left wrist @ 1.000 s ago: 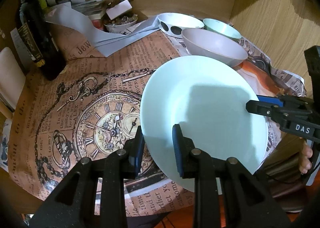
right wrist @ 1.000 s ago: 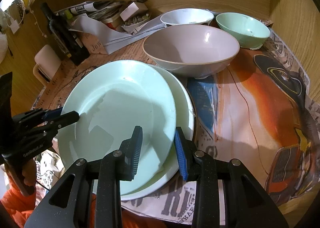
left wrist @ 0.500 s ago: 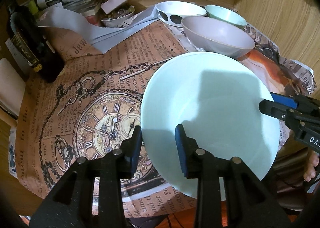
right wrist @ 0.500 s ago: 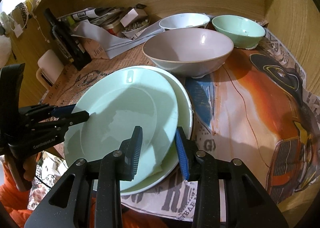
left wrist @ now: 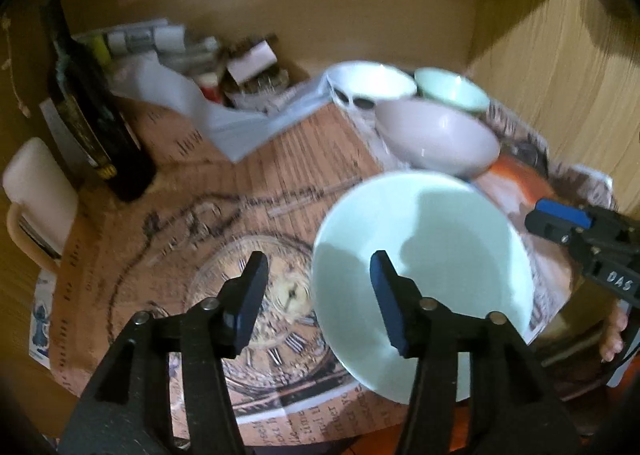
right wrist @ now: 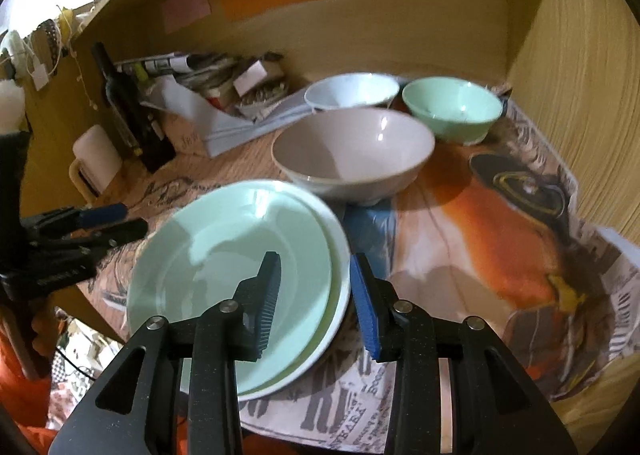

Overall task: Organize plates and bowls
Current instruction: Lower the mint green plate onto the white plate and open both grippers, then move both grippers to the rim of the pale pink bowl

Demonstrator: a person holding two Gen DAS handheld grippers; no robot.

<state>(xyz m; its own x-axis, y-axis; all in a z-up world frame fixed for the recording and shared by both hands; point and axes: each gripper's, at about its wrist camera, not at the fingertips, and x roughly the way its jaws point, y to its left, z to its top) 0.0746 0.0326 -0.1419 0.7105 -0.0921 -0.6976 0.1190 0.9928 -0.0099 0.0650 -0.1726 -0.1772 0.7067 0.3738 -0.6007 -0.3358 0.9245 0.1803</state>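
A pale green plate [right wrist: 236,267] lies on top of a white plate [right wrist: 340,295] at the table's near edge; it also shows in the left wrist view [left wrist: 432,255]. Behind them stand a large beige bowl [right wrist: 352,155], a white bowl [right wrist: 352,91] and a green bowl [right wrist: 452,107]. My left gripper [left wrist: 316,287] is open, its fingers either side of the plate's left rim, holding nothing. My right gripper [right wrist: 314,287] is open over the plates' right rims, holding nothing. Each gripper shows in the other's view: the right one [left wrist: 560,221] and the left one [right wrist: 116,217].
A dark bottle [right wrist: 128,111] and a white mug [right wrist: 96,159] stand at the left. Papers and a small box [right wrist: 224,87] are piled at the back. Wooden walls close the back and right. Printed newspaper [right wrist: 500,223] covers the table.
Both grippers have opened and let go of the green plate, which now rests on the white plate. Both grippers have drawn back and risen a little.
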